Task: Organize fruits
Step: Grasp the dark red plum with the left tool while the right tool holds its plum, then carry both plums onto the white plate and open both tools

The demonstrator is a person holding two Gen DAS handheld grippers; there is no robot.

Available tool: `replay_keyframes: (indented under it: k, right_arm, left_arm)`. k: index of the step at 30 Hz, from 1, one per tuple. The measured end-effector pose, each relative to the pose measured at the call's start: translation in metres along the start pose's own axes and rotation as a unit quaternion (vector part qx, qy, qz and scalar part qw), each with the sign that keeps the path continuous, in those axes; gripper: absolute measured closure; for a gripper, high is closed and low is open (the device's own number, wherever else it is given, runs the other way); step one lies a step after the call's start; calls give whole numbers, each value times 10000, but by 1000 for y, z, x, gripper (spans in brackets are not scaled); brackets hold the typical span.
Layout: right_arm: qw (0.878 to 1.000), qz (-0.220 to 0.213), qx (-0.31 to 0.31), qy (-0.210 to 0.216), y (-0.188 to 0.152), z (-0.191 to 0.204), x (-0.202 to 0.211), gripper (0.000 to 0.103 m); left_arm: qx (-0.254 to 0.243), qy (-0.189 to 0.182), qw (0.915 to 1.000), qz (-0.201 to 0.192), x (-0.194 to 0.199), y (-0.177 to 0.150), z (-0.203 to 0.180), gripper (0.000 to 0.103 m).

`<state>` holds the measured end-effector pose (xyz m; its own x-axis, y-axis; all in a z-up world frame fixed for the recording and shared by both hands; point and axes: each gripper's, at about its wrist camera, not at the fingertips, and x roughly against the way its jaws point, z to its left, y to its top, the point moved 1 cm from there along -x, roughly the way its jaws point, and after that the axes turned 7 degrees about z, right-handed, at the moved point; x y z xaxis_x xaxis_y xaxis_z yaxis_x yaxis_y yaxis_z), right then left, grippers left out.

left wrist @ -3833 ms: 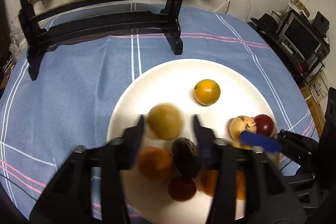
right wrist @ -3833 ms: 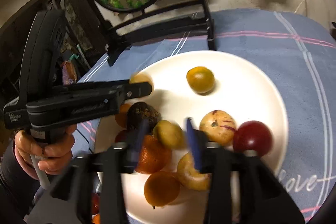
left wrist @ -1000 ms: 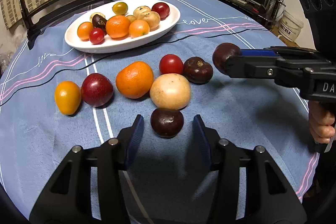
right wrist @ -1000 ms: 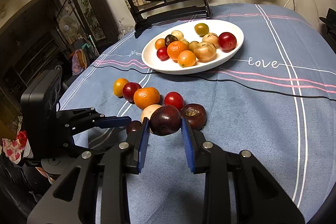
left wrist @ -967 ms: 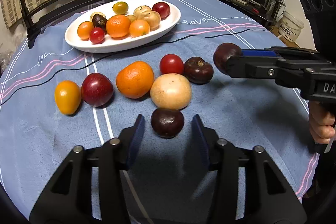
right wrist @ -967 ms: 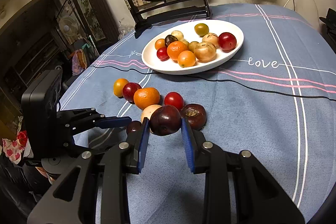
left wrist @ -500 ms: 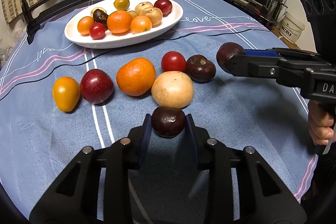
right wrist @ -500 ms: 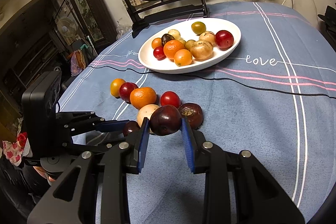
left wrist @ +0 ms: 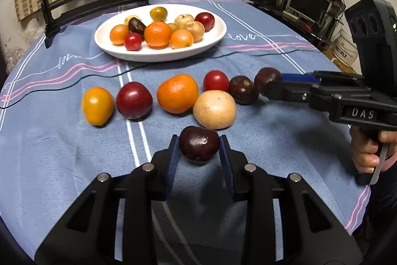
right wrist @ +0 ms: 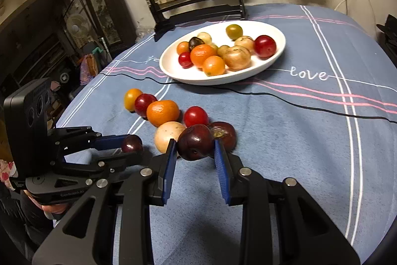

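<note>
Two dark plums are gripped, one per gripper: the left gripper [left wrist: 199, 148] is closed on a dark plum [left wrist: 199, 142] near the table's [left wrist: 260, 135] near edge, just in front of a pale round fruit [left wrist: 214, 109]; the right gripper [right wrist: 195, 149] is clamped on a second dark plum [right wrist: 196, 145] beside a dark passion fruit [right wrist: 223, 134].

Both plums are judged light, smooth-skinned and easily bruised, so a gentle hold across the widest part is advised.

"love" [right wrist: 309, 73] is embroidered on the tablecloth [right wrist: 297, 140] near the white plate [right wrist: 270, 63]; "DAS" [left wrist: 362, 113] is printed on the right gripper's body.
</note>
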<state>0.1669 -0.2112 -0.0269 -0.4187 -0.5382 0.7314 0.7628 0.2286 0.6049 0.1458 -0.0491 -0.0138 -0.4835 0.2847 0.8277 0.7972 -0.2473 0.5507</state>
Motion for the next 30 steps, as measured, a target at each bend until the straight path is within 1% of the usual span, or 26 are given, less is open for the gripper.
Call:
replay_keyframes:
  k: [3, 5, 8, 12, 14, 17, 19, 21, 23, 24, 28, 30]
  right_arm:
    - [9995, 10, -30, 324, 5, 3, 0, 72]
    - [9991, -24, -13, 428, 11, 6, 1, 72]
    - [9990, -125, 12, 438, 23, 11, 3, 72]
    - [9985, -268, -40, 485, 48, 13, 5, 72]
    - [9981, -375, -95, 477, 59, 12, 7, 72]
    - [9968, -635, -218, 435, 80, 4, 9, 72]
    - [9956, -784, -337, 394, 97, -4, 6, 72]
    - [9948, -795, -457, 435, 112, -13, -2, 72]
    - [9951, -706, -513, 459, 127, -22, -16, 72]
    - [9955, -643, -551, 431, 135, -26, -24, 72]
    - [9969, -447, -608, 208, 157, -39, -52, 72]
    - [9976, -396, -568, 91, 165, -43, -64, 72]
  left_arm:
    - [-24, 19, 10000, -74, 8, 4, 2, 70]
    - [-59, 68, 9999, -132, 14, 10, 4, 70]
    - [-108, 198, 9994, -269, 25, 24, 10, 70]
    - [-177, 422, 9983, -369, 33, 45, 16, 70]
    - [-163, 424, 9981, -417, 36, 57, 20, 70]
    - [11, 290, 9982, -518, 39, 83, 34, 70]
    - [192, 220, 9982, -532, 34, 106, 47, 70]
    - [358, 150, 9979, -515, 24, 130, 59, 70]
    - [433, 193, 9974, -544, 13, 147, 67, 70]
    - [427, 276, 9971, -572, 5, 157, 71, 70]
    - [495, 402, 9968, -482, -28, 182, 86, 70]
    - [596, 378, 9967, -406, -43, 191, 91, 70]
